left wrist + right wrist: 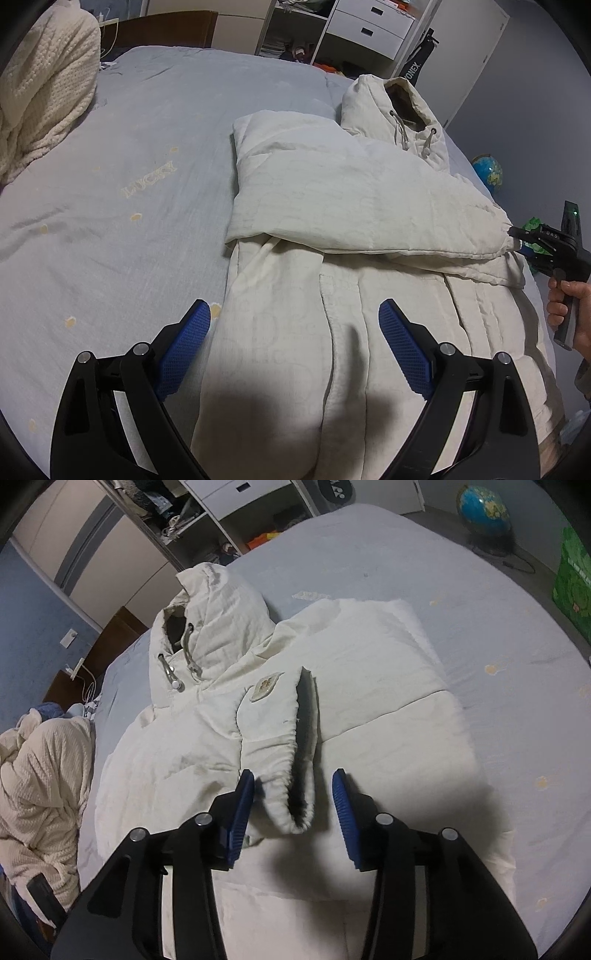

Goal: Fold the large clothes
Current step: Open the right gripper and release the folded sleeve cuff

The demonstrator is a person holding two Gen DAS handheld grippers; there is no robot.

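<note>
A large cream hooded jacket (pixel 332 206) lies on the pale blue bed, one sleeve folded across its chest. My left gripper (pixel 294 314) is open and empty, hovering over the jacket's lower part near the hem. My right gripper (pixel 293 786) is open, its blue pads on either side of the sleeve cuff (pixel 291 801) without closing on it. In the left wrist view the right gripper (pixel 517 236) shows at the far right, at the end of the folded sleeve. The hood (pixel 207 620) with drawstrings lies at the far end.
A cream knitted blanket (pixel 40 96) is heaped at the bed's left. The blue bedspread (pixel 140 155) stretches left of the jacket. White shelves and drawers (pixel 354 29) stand behind the bed. A globe (pixel 484 509) and a green bag (pixel 572 587) sit on the floor.
</note>
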